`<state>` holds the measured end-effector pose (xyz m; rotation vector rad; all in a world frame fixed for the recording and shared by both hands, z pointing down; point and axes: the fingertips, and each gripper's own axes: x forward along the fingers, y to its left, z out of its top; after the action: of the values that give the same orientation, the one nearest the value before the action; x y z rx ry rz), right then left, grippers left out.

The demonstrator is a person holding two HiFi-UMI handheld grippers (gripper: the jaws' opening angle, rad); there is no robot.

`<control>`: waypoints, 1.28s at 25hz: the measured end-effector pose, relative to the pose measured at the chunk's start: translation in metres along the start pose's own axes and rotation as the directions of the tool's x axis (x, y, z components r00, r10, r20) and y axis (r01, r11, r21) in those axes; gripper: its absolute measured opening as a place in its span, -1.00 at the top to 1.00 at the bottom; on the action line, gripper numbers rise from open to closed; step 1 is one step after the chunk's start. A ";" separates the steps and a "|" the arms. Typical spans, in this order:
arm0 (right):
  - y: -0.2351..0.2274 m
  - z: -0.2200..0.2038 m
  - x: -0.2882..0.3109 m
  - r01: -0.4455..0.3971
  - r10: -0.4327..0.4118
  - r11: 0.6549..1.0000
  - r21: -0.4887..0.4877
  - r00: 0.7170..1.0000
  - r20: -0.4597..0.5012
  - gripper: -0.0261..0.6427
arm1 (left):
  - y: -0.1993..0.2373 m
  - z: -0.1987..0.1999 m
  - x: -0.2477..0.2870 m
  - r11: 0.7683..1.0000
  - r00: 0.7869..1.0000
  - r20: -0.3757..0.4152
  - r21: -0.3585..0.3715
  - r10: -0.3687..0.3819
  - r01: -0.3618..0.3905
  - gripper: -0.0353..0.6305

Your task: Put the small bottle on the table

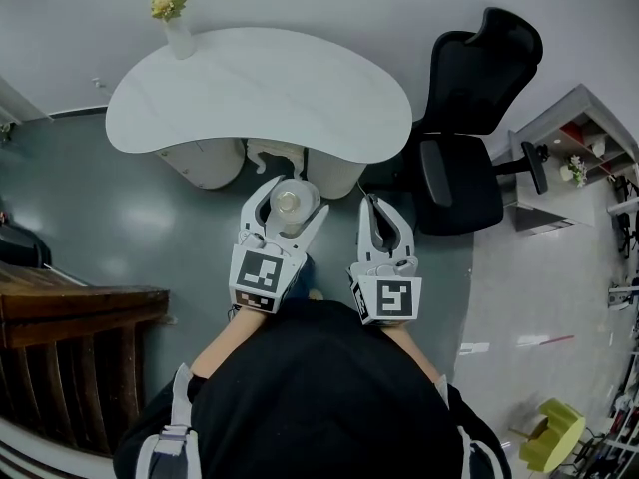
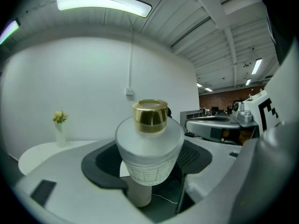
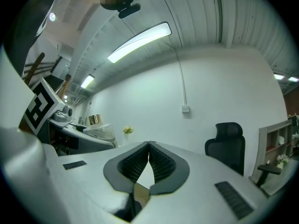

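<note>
Gold-capped and frosted white, the small bottle (image 2: 149, 148) is clamped between the wide-spread jaws of the left gripper (image 1: 288, 204). In the head view it is held just off the 6 o'clock edge of the white table (image 1: 260, 93). The right gripper (image 1: 373, 208), at the bottle's 3 o'clock, has its jaws together and empty.

We see the small bottle (image 1: 287, 205), frosted white glass with a gold cap, held upright and clamped in the left gripper (image 1: 292, 201). The white, kidney-shaped table (image 1: 260, 93) lies at its twelve o'clock; the bottle is not on it.
</note>
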<state>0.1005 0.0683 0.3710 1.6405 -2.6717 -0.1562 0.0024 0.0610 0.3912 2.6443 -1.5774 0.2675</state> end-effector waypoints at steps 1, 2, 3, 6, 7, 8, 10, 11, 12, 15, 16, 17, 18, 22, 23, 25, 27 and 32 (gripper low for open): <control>-0.002 -0.001 0.006 0.003 -0.003 1.000 0.001 1.000 -0.001 0.86 | 0.003 0.000 0.005 1.000 1.000 -0.001 0.001 -0.005 0.005 -0.11; -0.004 -0.003 0.012 0.005 -0.005 1.000 0.003 1.000 -0.002 0.86 | 0.007 -0.001 0.011 1.000 1.000 -0.003 0.003 -0.011 0.011 -0.11; -0.006 -0.004 0.020 0.007 -0.007 1.000 0.003 1.000 -0.003 0.86 | 0.011 -0.001 0.018 1.000 1.000 -0.007 0.004 -0.017 0.017 -0.11; -0.012 -0.005 0.048 0.016 -0.016 1.000 -0.003 1.000 0.000 0.86 | 0.029 0.000 0.041 0.999 0.999 -0.012 0.008 -0.032 0.032 -0.11; -0.015 -0.006 0.059 0.021 -0.021 1.000 -0.004 1.000 0.000 0.86 | 0.036 0.000 0.050 0.999 0.999 -0.011 0.010 -0.036 0.036 -0.11; -0.017 -0.008 0.068 0.025 -0.025 1.000 -0.005 1.000 -0.002 0.86 | 0.042 0.001 0.058 0.999 0.999 -0.010 0.013 -0.039 0.039 -0.11; -0.022 -0.012 0.087 0.032 -0.032 0.999 -0.010 0.999 -0.009 0.86 | 0.056 0.001 0.075 0.999 0.999 -0.012 0.018 -0.047 0.047 -0.11; -0.024 -0.014 0.097 0.034 -0.034 0.999 -0.013 0.999 -0.012 0.86 | 0.063 0.002 0.083 0.998 0.999 -0.014 0.022 -0.051 0.051 -0.11; -0.026 -0.015 0.107 0.036 -0.036 0.999 -0.015 0.999 -0.015 0.86 | 0.069 0.003 0.091 0.998 0.998 -0.016 0.027 -0.054 0.054 -0.11; -0.033 -0.018 0.135 0.044 -0.044 0.999 -0.020 0.999 -0.020 0.86 | 0.089 0.005 0.116 0.997 0.998 -0.022 0.033 -0.065 0.065 -0.11; -0.036 -0.018 0.144 0.048 -0.049 0.999 -0.021 0.999 -0.020 0.86 | 0.095 0.006 0.123 0.997 0.997 -0.023 0.034 -0.070 0.071 -0.11; -0.038 -0.018 0.153 0.054 -0.054 0.998 -0.022 0.998 -0.021 0.86 | 0.101 0.008 0.131 0.996 0.997 -0.025 0.036 -0.077 0.078 -0.11; -0.041 -0.019 0.162 0.060 -0.060 0.998 -0.023 0.998 -0.023 0.86 | 0.106 0.009 0.138 0.996 0.996 -0.026 0.038 -0.084 0.085 -0.11; -0.047 -0.023 0.194 0.079 -0.079 0.997 -0.023 0.996 -0.037 0.86 | 0.126 0.012 0.164 0.993 0.993 -0.035 0.040 -0.114 0.115 -0.11; -0.048 -0.025 0.201 0.083 -0.084 0.996 -0.023 0.996 -0.042 0.86 | 0.130 0.011 0.170 0.992 0.992 -0.039 0.040 -0.122 0.124 -0.11; -0.052 -0.027 0.215 0.096 -0.097 0.995 -0.022 0.994 -0.047 0.86 | 0.138 0.011 0.182 0.989 0.989 -0.046 0.041 -0.140 0.142 -0.11; -0.057 -0.030 0.229 0.110 -0.111 0.994 -0.022 0.993 -0.051 0.86 | 0.146 0.010 0.195 0.986 0.986 -0.052 0.046 -0.159 0.161 -0.11; -0.063 -0.038 0.257 0.138 -0.139 0.990 -0.023 0.988 -0.068 0.86 | 0.161 0.008 0.219 0.977 0.977 -0.066 0.053 -0.201 0.204 -0.11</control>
<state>0.0419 -0.1914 0.3907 1.7915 -2.4987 -0.1206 -0.0359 -0.2073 0.4139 2.7856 -1.2891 0.3853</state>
